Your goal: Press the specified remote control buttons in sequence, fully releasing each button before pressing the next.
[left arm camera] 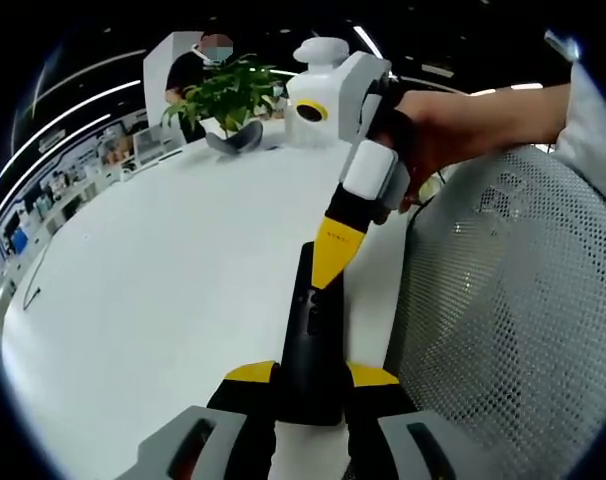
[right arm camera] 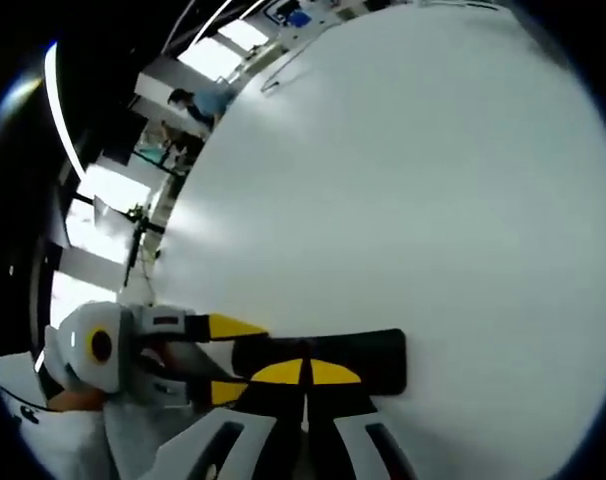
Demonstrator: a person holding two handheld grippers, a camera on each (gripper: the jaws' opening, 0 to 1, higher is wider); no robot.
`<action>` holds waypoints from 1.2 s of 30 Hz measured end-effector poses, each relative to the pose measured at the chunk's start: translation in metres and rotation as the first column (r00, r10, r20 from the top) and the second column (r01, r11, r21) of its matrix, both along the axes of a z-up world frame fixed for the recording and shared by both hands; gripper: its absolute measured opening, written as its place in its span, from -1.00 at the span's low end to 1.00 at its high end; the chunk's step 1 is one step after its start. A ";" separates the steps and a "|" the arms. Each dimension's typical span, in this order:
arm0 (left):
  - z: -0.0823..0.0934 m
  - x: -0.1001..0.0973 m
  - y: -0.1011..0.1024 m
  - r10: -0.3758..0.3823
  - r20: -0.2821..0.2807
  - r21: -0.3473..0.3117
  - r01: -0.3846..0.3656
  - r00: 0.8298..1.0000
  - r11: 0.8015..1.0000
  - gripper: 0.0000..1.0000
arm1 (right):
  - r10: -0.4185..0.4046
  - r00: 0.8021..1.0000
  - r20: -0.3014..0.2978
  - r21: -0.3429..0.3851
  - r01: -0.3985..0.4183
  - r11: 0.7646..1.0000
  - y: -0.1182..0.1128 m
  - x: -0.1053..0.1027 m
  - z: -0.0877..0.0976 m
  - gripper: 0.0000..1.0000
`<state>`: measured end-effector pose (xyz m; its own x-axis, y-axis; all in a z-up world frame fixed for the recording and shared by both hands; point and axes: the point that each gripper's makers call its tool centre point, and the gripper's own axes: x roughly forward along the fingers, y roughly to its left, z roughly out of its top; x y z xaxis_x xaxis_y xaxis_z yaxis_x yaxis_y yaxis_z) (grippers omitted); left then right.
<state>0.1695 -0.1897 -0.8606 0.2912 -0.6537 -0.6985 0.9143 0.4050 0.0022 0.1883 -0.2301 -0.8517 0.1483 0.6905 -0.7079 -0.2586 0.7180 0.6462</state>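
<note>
Between the left gripper's (left arm camera: 310,385) clamped jaws, the black remote (left arm camera: 311,340) (right gripper (left arm camera: 328,268), jaws closed, tip-down on it).

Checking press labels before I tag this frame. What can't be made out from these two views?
- Which button is pressed: in the left gripper view, the right gripper's yellow tip covers that spot on the remote; labels too small.
- Whether the tip touches or hovers: not discernible.
- Remote's near end: left gripper view, hidden between the left gripper's jaws.
- Remote's middle: right gripper view, behind the right gripper's tips, closed together.
</note>
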 end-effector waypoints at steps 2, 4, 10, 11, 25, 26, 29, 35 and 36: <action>0.000 0.000 0.000 0.001 -0.001 0.000 -0.001 1.000 1.000 -0.50 | 0.038 0.999 0.028 0.000 -0.038 0.999 0.002 -0.001 0.002 -1.00; 0.000 0.000 0.000 0.004 -0.002 0.003 -0.004 1.000 1.000 -0.50 | 0.062 0.997 0.046 -0.032 -0.061 0.998 0.003 -0.001 0.003 -1.00; 0.000 0.000 0.000 0.003 0.001 0.005 -0.003 1.000 1.000 -0.50 | 0.069 0.997 0.045 -0.042 -0.067 0.997 0.003 -0.003 0.001 -1.00; 0.000 0.000 0.000 0.002 0.002 0.005 -0.002 1.000 1.000 -0.50 | 0.064 0.997 0.044 -0.041 -0.063 0.997 0.002 -0.003 0.002 -1.00; 0.001 0.000 0.000 0.004 0.003 0.015 -0.004 1.000 1.000 -0.51 | 0.016 1.000 0.019 -0.045 -0.015 0.999 0.002 0.000 0.000 -1.00; 0.001 0.000 0.000 0.005 0.003 0.019 -0.005 1.000 1.000 -0.51 | 0.018 1.000 0.023 -0.044 -0.017 0.999 0.002 0.000 0.000 -1.00; 0.000 0.000 0.000 0.002 0.006 0.026 -0.002 1.000 1.000 -0.51 | 0.038 0.999 0.038 -0.047 -0.036 0.998 0.003 -0.002 0.003 -1.00; 0.000 0.000 0.001 -0.010 0.014 0.042 0.010 1.000 0.999 -0.51 | 0.055 0.998 0.037 -0.074 -0.052 0.996 0.002 -0.004 0.001 -1.00; 0.000 0.000 0.001 -0.011 0.014 0.043 0.010 1.000 0.999 -0.51 | 0.056 0.998 0.035 -0.077 -0.054 0.996 0.001 -0.005 0.001 -1.00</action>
